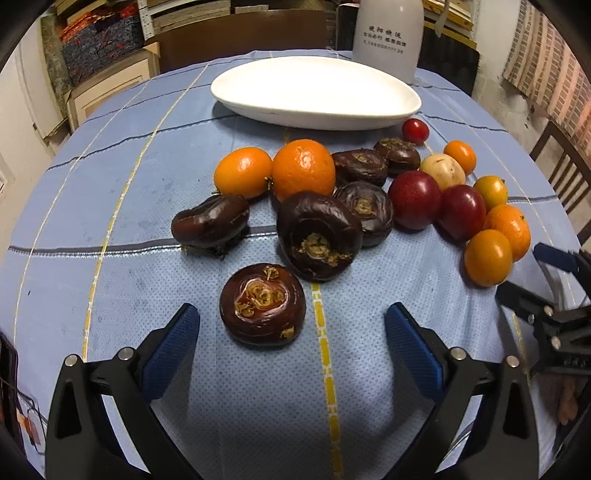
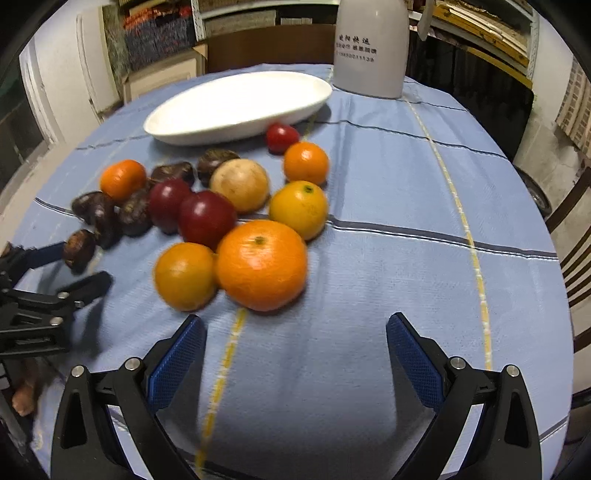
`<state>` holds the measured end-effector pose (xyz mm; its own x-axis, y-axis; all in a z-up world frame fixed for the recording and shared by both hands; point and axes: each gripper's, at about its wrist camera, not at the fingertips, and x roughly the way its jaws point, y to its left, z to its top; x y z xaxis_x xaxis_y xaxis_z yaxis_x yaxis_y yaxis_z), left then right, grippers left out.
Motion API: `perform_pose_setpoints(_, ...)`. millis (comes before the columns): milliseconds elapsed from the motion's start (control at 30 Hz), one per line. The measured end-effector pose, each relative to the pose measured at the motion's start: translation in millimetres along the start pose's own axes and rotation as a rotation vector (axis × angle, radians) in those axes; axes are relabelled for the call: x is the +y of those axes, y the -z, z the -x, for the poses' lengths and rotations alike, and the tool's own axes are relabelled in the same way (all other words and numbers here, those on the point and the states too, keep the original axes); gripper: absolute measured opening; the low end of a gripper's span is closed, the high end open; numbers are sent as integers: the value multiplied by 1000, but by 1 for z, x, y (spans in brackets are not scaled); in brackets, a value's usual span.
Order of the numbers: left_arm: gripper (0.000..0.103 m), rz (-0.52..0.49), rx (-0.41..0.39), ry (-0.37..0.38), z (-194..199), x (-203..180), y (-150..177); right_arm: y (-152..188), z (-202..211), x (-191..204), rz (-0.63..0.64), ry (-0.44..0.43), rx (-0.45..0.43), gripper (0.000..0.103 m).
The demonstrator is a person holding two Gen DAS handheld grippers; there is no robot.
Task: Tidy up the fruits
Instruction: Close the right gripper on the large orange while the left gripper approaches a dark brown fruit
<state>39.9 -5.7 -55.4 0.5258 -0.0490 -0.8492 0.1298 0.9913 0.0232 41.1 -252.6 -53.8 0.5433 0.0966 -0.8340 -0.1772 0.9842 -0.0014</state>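
Note:
A pile of fruit lies on the blue tablecloth: several dark brown water chestnuts, oranges, two dark red plums, a pale round fruit and a cherry tomato. An empty white oval plate stands behind them. My left gripper is open, just in front of the nearest water chestnut. My right gripper is open and empty, just short of a big orange and a smaller one.
A white bottle with printed text stands behind the plate. The right gripper shows at the right edge of the left wrist view; the left gripper shows at the left edge of the right wrist view. A wooden chair stands right of the table.

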Motion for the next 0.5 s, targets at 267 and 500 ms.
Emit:
perform_pose_setpoints(267, 99, -78, -15, 48, -1, 3, -4, -4, -3, -10, 67, -48, 10, 100)
perform_pose_setpoints(500, 99, -65, -41, 84, 3, 9, -6, -9, -6, -11, 68, -57, 5, 100)
